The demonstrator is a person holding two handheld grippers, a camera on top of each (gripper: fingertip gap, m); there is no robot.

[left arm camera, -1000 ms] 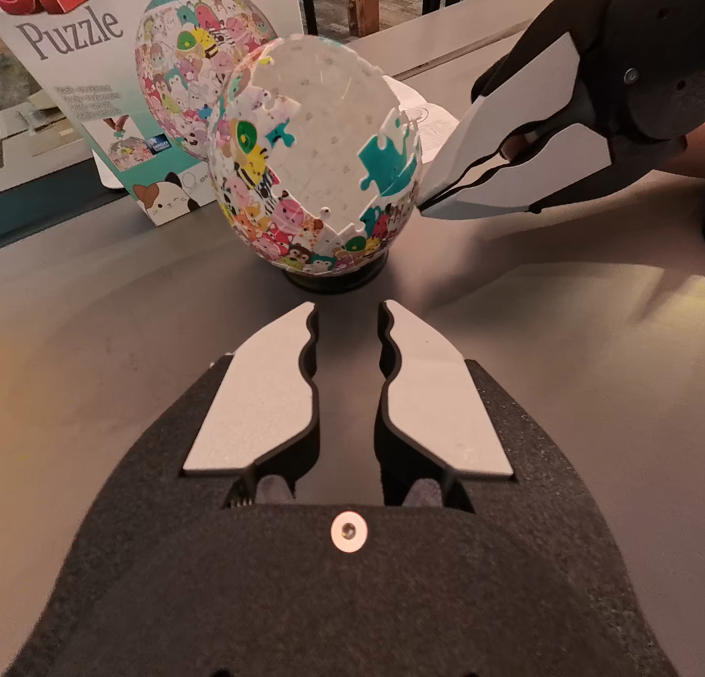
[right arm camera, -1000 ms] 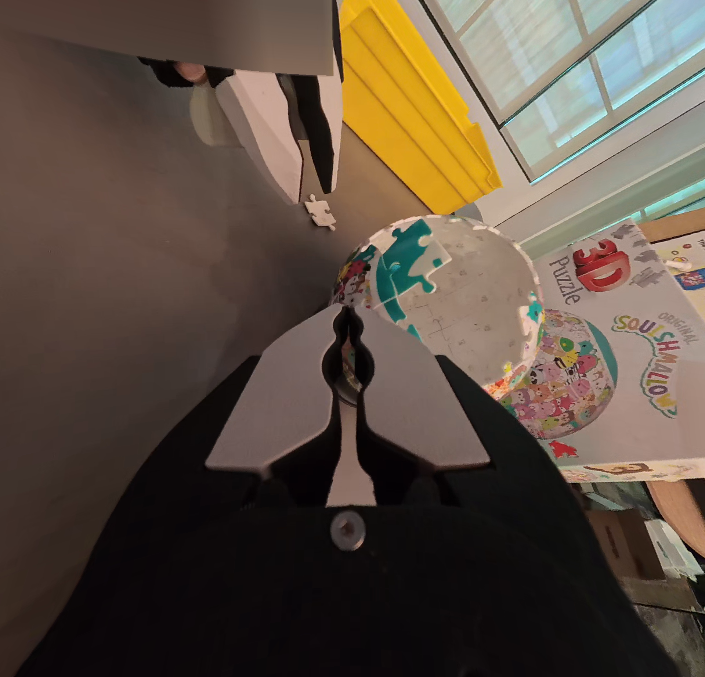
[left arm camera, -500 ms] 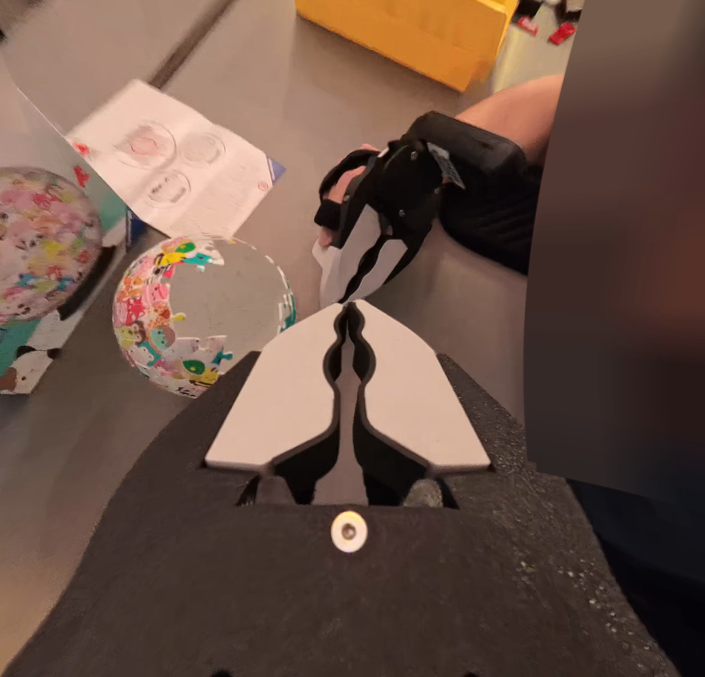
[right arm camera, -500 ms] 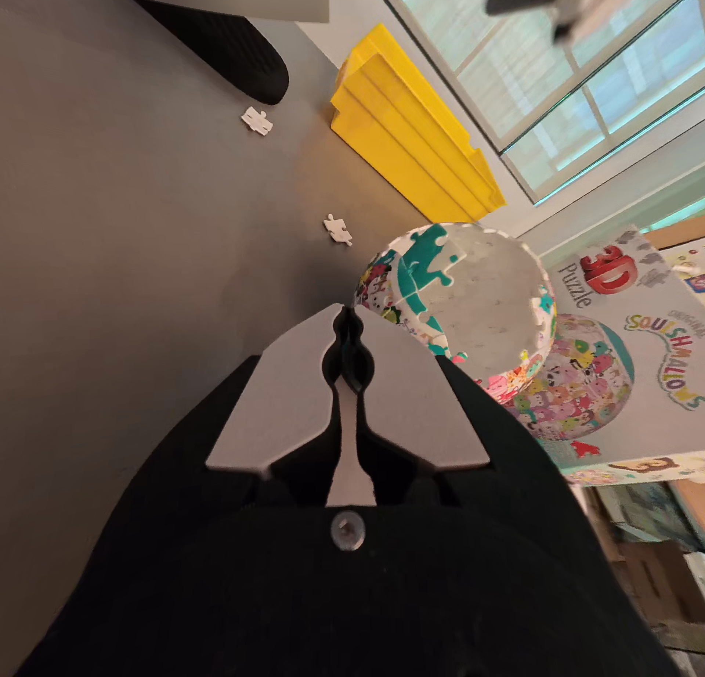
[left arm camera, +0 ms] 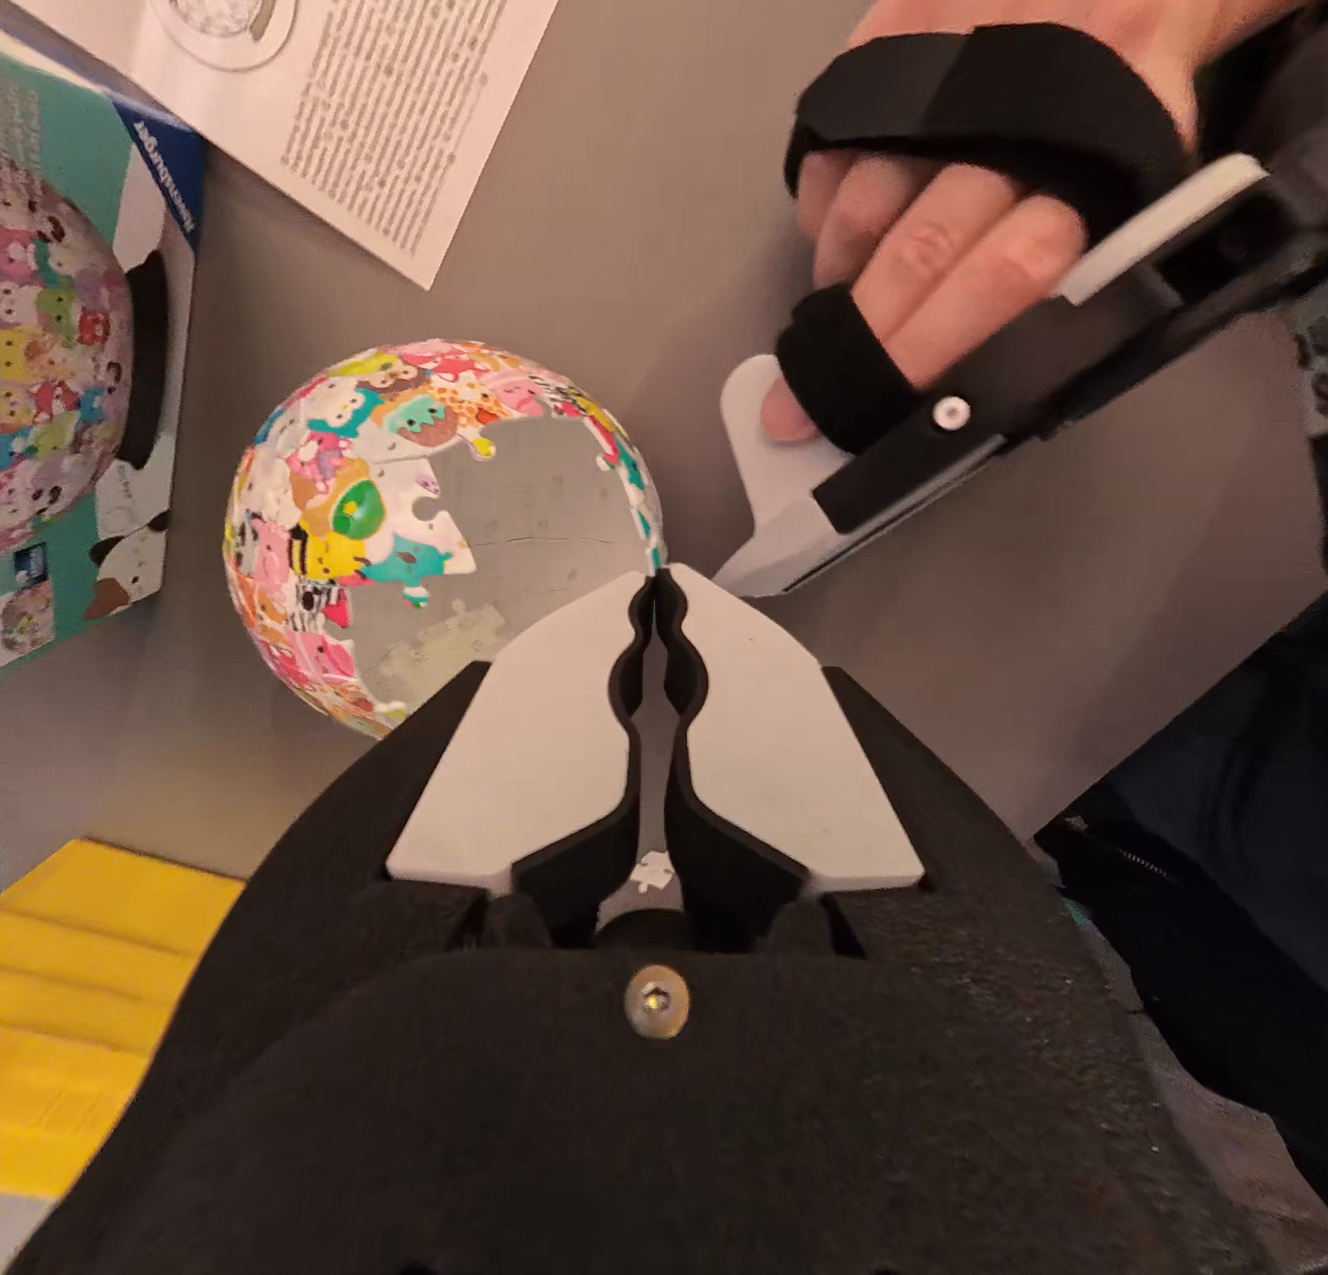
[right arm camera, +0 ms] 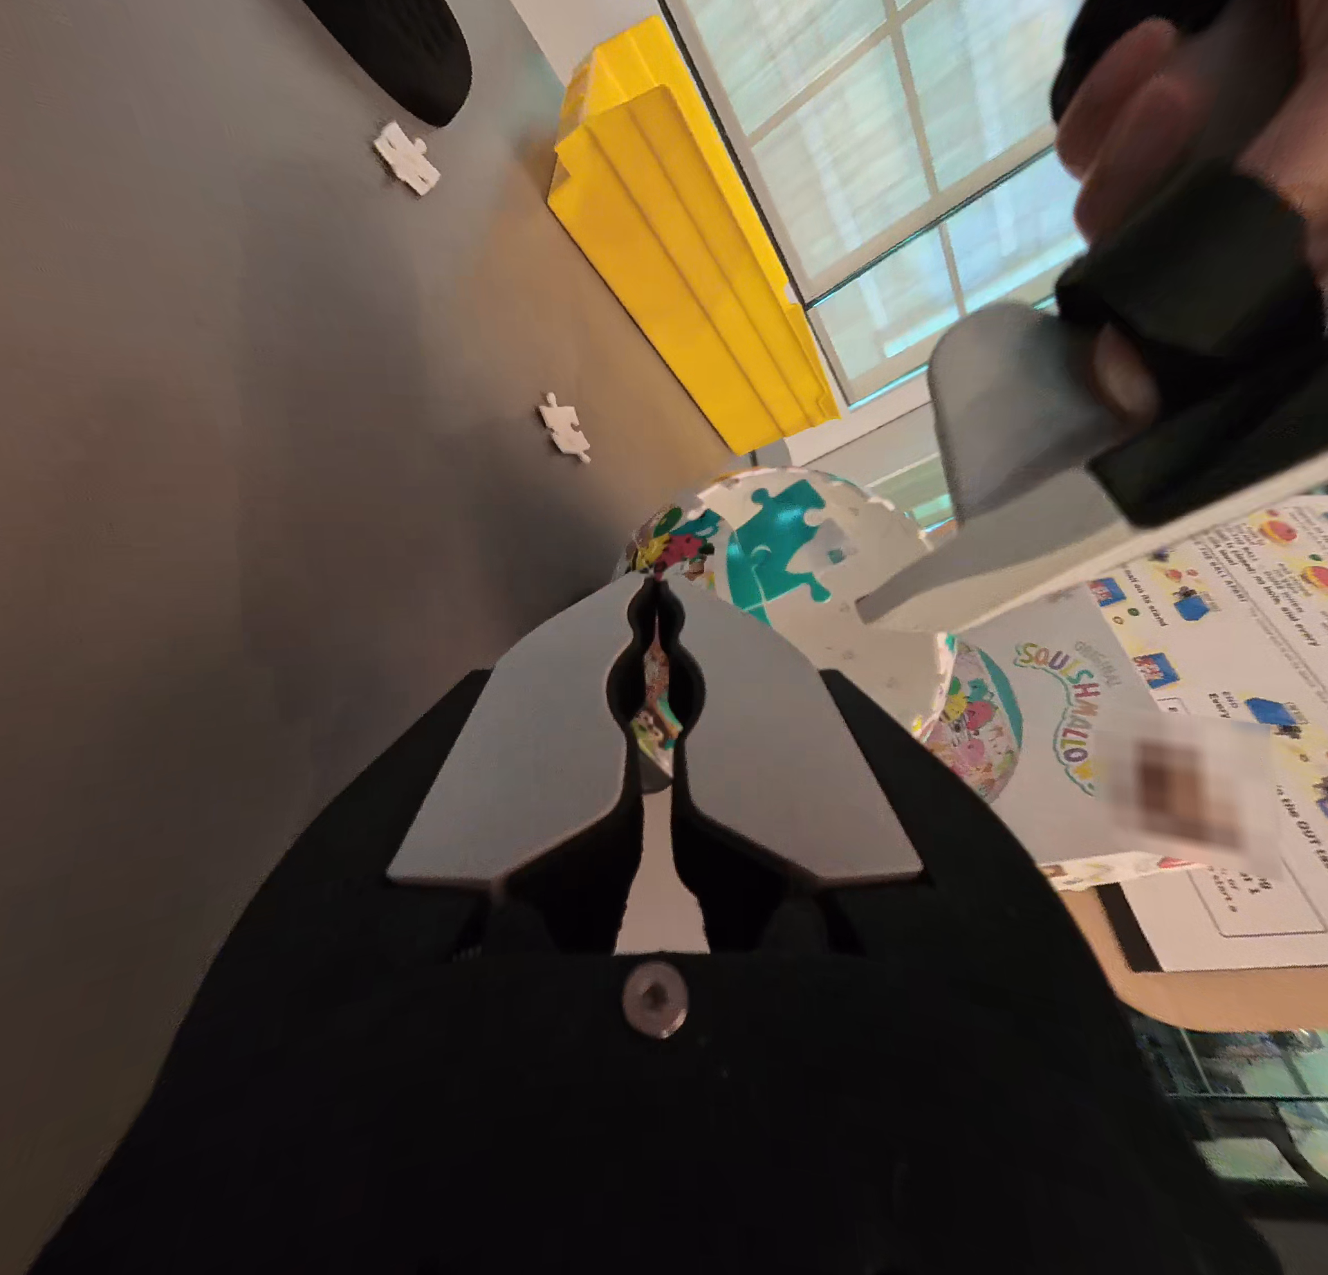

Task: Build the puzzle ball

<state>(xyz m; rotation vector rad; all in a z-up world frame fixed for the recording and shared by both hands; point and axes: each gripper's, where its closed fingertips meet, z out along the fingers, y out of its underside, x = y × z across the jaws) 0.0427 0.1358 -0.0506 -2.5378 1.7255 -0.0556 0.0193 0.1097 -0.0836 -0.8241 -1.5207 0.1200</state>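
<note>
Facing puzzle ball (left arm camera: 438, 536), both tools closed, seemingly empty; only right view shows window (right arm camera: 898, 126).

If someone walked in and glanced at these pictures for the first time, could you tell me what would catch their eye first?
First, the half-built puzzle ball, a sphere with bright cartoon pieces on its left and bare grey shell on the right, standing on the grey table just beyond the shut left gripper. Next, the yellow plastic bin under the window, with two loose white puzzle pieces lying on the table nearby. The right gripper, also shut, points at the ball's side.
</note>
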